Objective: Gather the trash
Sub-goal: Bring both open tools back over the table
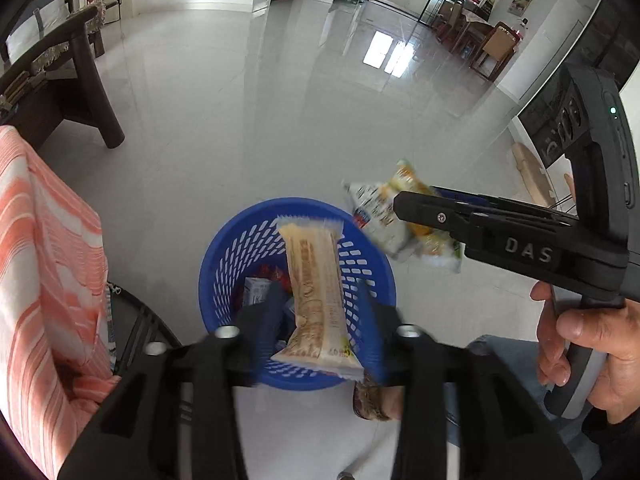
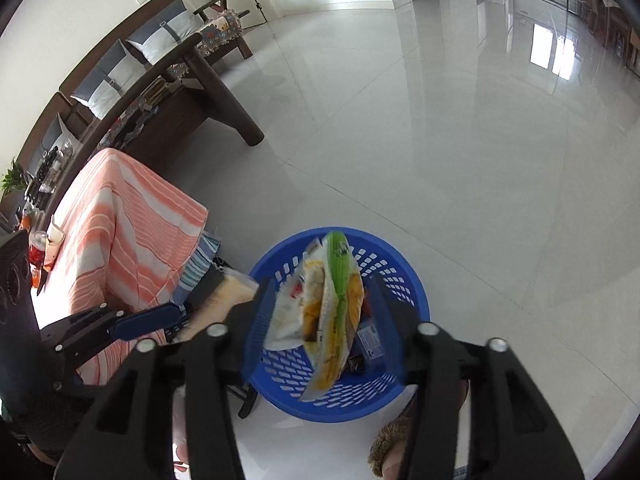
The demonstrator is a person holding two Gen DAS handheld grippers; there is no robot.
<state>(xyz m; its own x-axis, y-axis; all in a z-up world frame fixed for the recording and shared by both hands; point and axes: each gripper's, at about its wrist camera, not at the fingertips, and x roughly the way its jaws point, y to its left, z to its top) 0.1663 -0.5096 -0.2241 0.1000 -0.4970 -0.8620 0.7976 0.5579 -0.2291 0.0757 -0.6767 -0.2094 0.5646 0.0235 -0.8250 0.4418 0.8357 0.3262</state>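
So the blue plastic basket (image 1: 224,280) sits on the glossy grey tile floor (image 1: 248,128), right by a tabletop draped in an orange and white striped cloth (image 2: 128,232), and it already has some trash in the bottom, like a small white carton (image 1: 256,292) and a red wrapper (image 1: 276,272). Over it, the left tool (image 1: 316,300) has its two fingers spread fairly wide, with a long beige snack wrapper (image 1: 316,280) between them above the basket; can't really tell if the pads are touching it or if it's loose. The right tool (image 2: 320,304) is also above the basket, fingers spread fairly wide too, with a bunch of crumpled snack bags (image 2: 328,312) (white, yellow, green) between them, and again I can't tell if they're actually pinched. From the left wrist view that bunch looks motion-blurred, just past the basket rim. A hand (image 1: 580,352) grips the right tool's handle. A slipper toe (image 2: 392,448) shows just beside the basket, and a dark wooden sofa with grey and white cushions (image 2: 132,64) lines the wall further back.
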